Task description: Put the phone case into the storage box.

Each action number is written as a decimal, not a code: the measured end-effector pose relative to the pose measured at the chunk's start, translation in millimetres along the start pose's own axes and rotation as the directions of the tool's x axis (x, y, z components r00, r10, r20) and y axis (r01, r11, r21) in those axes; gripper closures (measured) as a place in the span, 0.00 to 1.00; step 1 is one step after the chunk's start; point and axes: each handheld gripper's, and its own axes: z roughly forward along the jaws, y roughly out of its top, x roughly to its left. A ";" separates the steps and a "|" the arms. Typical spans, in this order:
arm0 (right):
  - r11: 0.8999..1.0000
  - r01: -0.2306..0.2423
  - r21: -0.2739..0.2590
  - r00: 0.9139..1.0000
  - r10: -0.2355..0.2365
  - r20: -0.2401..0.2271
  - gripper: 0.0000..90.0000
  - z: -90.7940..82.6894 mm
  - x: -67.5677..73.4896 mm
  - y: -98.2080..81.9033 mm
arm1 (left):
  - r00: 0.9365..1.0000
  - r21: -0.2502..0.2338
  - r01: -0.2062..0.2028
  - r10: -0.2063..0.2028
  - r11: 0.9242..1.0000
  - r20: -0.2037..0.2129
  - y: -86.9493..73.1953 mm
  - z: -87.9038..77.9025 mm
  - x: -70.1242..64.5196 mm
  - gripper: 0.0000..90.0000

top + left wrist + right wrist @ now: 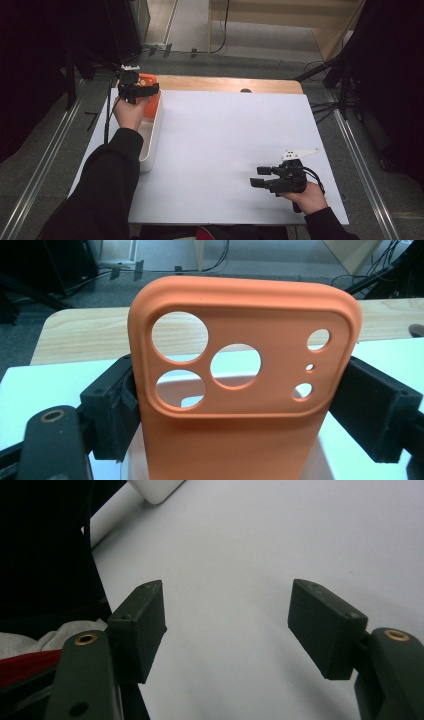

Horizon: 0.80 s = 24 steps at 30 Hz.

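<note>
Left tool (240, 405) clamps orange phone case (245, 380) upright above white bin (150, 135), far left; right tool (227, 630) released, parked near right.

The high view looks forward and down from above the person's side, taking in the whole flat white tabletop (225, 150) and the grey floor beyond it. The left gripper view rides close behind its own black jaws, facing across the far wooden table edge (85, 330), very near a matte orange phone case with round camera cut-outs (245, 385); the high view shows that case (148, 81) small at the far left. The right gripper view looks down low over the tabletop (260, 540), catching a corner of the long white plastic tray (157, 490) that the high view shows along the left edge (152, 135).
</note>
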 end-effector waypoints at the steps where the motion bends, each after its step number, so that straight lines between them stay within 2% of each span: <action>1: 1.000 0.000 0.000 1.000 0.000 0.000 0.34 0.0 -0.1 0.0 | 1.000 0.001 0.004 -0.004 1.000 -0.002 -0.7 0.3 0.0 0.17; 4: 1.000 0.001 0.002 1.000 -0.001 0.001 0.34 0.2 0.0 0.0 | 1.000 0.007 -0.012 0.012 1.000 -0.013 -2.0 0.5 -1.7 0.17; 24: 1.000 0.000 0.004 1.000 0.000 -0.006 0.34 0.9 0.5 0.1 | 1.000 0.043 0.005 -0.004 0.999 -0.027 -5.9 5.6 -4.8 0.17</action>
